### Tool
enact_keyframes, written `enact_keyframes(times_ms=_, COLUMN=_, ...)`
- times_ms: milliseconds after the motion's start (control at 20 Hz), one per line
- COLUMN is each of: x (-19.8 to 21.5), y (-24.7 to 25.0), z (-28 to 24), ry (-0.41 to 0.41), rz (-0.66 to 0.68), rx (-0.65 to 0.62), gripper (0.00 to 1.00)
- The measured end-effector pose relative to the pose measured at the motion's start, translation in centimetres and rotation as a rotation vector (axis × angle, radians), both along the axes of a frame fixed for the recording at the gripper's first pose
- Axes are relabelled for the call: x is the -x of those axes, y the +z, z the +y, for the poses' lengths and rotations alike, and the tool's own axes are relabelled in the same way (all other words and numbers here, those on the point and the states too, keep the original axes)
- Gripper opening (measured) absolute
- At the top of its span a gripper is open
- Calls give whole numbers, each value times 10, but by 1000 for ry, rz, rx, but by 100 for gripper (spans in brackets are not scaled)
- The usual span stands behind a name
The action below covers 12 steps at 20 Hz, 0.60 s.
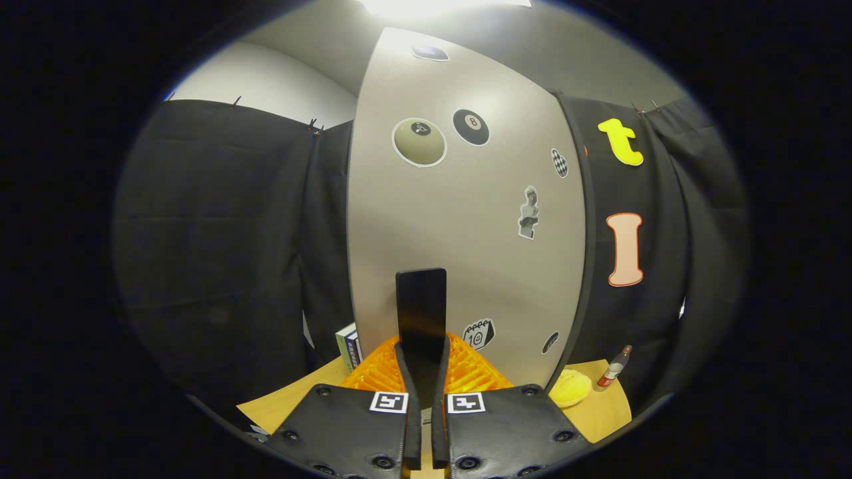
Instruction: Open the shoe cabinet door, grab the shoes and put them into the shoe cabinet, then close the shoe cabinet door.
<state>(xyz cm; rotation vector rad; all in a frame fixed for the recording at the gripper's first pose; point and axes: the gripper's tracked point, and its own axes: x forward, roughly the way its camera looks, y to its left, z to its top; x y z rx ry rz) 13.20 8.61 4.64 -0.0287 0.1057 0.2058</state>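
A: Black, flat and upright: that is the slab (421,299) rising from between the fingers of the gripper (421,352). The fingers stand drawn in close, one against each side of its lower end, so they look clamped on it.

B: Is the slab part of the shoe cabinet?

A: It stands right in front of the grey cabinet door (459,253), low on the panel, but where the two join cannot be told. The door itself lies just beyond the fingers and stretches tall above them.

B: What sits beneath the fingertips?

A: An orange ribbed plastic piece (472,372), spreading to both sides of the fingers at the foot of the door. Whether it is a tray or a basket cannot be told, nor whether anything lies in it.

B: And around that?

A: A wooden tabletop (293,399). To the right of the fingers a soft yellow lump (571,388) rests on it, with a small bottle (614,367) standing just beyond, near the black cloth wall (219,233). To the left, a box (347,346) stands by the door's edge.

B: Anything on the door?

A: Stickers: a calendar page (478,332) low down, a stone bust (528,213) midway, an eight-ball (471,127) and a pale round one (419,142) higher up.
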Motion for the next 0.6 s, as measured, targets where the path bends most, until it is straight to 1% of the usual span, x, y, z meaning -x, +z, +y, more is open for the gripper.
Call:
enact_keyframes(times_ms=200, x=9, y=0, z=-14, ry=-21, rz=11, rx=-8, gripper=7)
enact_keyframes(times_ms=400, x=19, y=1, z=-30, ry=-61, rz=13, rx=10, gripper=7)
enact_keyframes(times_ms=600, x=26, y=2, z=-47, ry=-116, rz=15, rx=-5, gripper=7)
